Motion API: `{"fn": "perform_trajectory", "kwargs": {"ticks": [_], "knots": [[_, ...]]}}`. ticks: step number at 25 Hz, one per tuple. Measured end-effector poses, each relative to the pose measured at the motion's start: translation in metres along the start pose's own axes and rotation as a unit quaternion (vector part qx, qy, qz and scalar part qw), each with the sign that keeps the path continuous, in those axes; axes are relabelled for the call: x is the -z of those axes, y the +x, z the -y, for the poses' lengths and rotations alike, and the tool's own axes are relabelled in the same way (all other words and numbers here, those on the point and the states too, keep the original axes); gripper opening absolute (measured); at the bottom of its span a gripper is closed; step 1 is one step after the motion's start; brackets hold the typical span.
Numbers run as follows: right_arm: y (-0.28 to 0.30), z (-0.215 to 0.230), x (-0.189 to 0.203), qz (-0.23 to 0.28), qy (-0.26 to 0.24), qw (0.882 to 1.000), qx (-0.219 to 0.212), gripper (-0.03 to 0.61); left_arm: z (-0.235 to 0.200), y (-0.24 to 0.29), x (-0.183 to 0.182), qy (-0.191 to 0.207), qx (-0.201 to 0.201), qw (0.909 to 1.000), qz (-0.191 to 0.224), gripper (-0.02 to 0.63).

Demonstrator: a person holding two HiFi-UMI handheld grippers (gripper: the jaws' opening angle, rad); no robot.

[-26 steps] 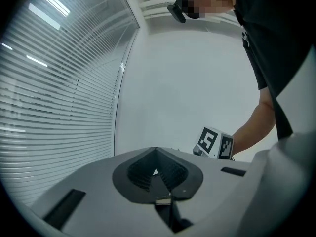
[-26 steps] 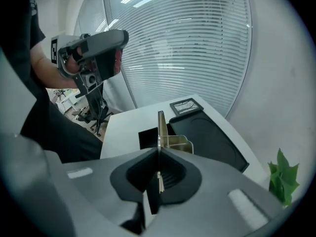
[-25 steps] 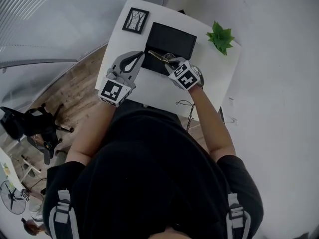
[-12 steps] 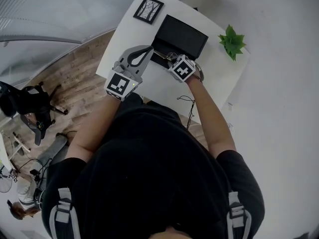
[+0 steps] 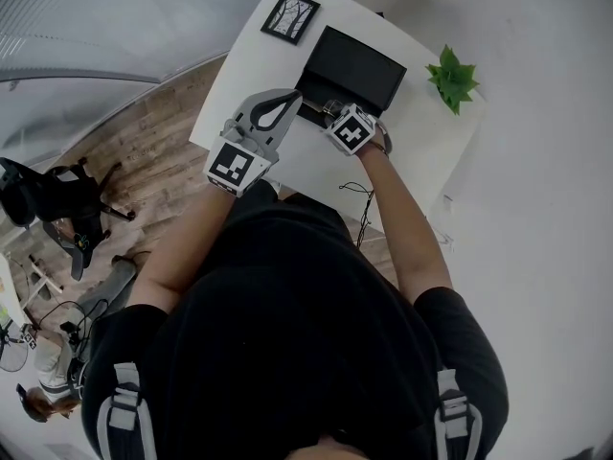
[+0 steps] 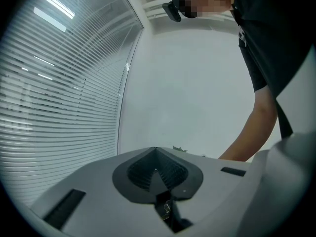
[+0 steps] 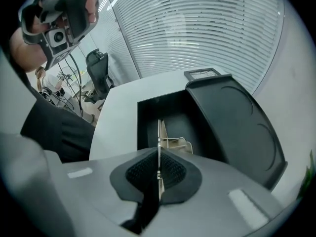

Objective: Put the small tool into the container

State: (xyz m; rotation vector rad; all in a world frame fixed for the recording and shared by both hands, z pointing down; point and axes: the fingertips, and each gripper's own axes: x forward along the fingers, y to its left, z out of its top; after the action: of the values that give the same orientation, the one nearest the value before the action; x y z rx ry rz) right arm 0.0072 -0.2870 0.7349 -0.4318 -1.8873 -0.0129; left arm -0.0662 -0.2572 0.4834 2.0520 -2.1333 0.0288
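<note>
A black container (image 5: 359, 65) stands open on the white table (image 5: 316, 166), its lid (image 7: 232, 122) tipped back. My right gripper (image 5: 332, 113) is at the container's near edge, shut on a thin metal tool (image 7: 159, 132) that sticks out edge-on over the open container (image 7: 150, 110). A pale object (image 7: 177, 143) lies inside, beside the tool's tip. My left gripper (image 5: 292, 96) hovers just left of the container with its jaws shut and nothing between them. In the left gripper view that gripper (image 6: 155, 154) points at a bare wall and blinds.
A framed picture (image 5: 291, 16) lies at the table's far left corner and a green plant (image 5: 453, 78) at the far right. A thin cable (image 5: 356, 195) hangs at the near edge. An office chair (image 5: 48, 204) stands on the wooden floor to the left.
The right gripper has carried the tool forward over the container's opening, so the tool barely shows in the head view now. The left gripper stayed beside the container, shut.
</note>
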Motion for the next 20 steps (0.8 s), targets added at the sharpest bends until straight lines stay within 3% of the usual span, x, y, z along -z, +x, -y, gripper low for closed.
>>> {"fn": "perform_trajectory", "kwargs": {"ticks": [9, 20], "knots": [[-0.002, 0.008, 0.002, 0.009, 0.004, 1.000, 0.026, 0.045, 0.003, -0.004, 0.000, 0.002, 0.007, 1.0000, -0.004, 0.006], [-0.013, 0.028, -0.001, 0.033, 0.011, 0.996, 0.087, 0.060, -0.002, -0.011, -0.010, 0.008, 0.013, 0.9999, 0.003, 0.006]]}}
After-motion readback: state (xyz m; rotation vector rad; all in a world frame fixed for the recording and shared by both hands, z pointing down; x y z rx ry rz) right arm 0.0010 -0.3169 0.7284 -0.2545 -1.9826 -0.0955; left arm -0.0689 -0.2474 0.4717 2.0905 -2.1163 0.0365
